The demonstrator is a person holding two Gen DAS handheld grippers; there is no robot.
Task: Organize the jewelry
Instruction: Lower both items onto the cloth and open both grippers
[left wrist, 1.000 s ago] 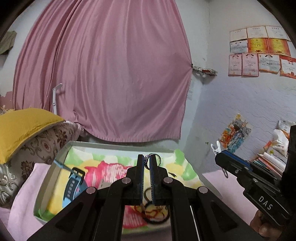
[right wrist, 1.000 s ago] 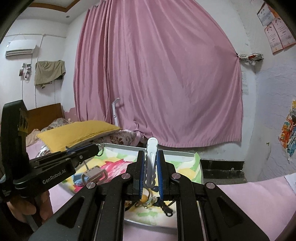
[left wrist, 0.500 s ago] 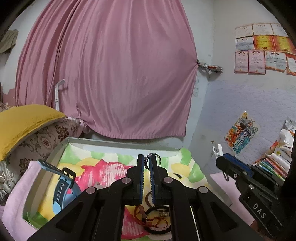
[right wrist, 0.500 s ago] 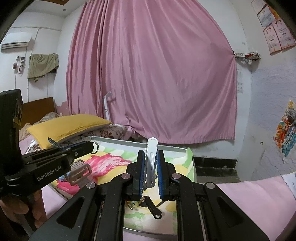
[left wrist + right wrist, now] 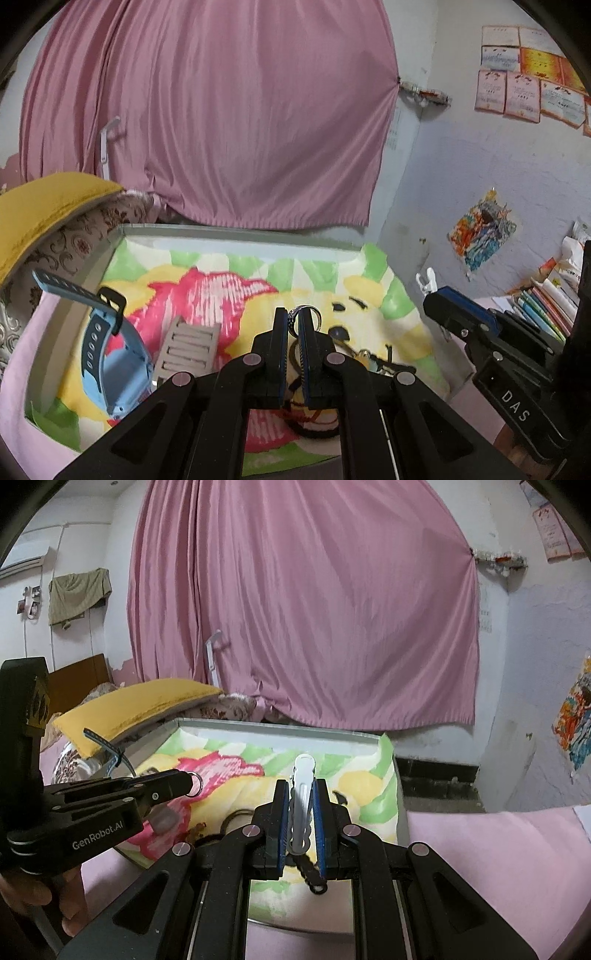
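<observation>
My left gripper is shut on a silver ring, which sticks up between the pad tips, above a tray lined with a colourful cartoon cloth. On the cloth lie a blue watch, a grey metal band and a dark corded bracelet partly hidden under my fingers. My right gripper is shut on a white hair clip standing upright between the pads, over the tray's near right part. The right wrist view shows the left gripper with the ring at its tip.
A yellow pillow on a patterned cushion borders the tray's left side. A pink curtain hangs behind. Stacked books stand at the right. Pink bedding lies right of the tray. A black chain piece lies under my right fingers.
Both grippers have sunk and tipped downward toward the tray, so it fills more of each view. The ring and the hair clip stay gripped.
</observation>
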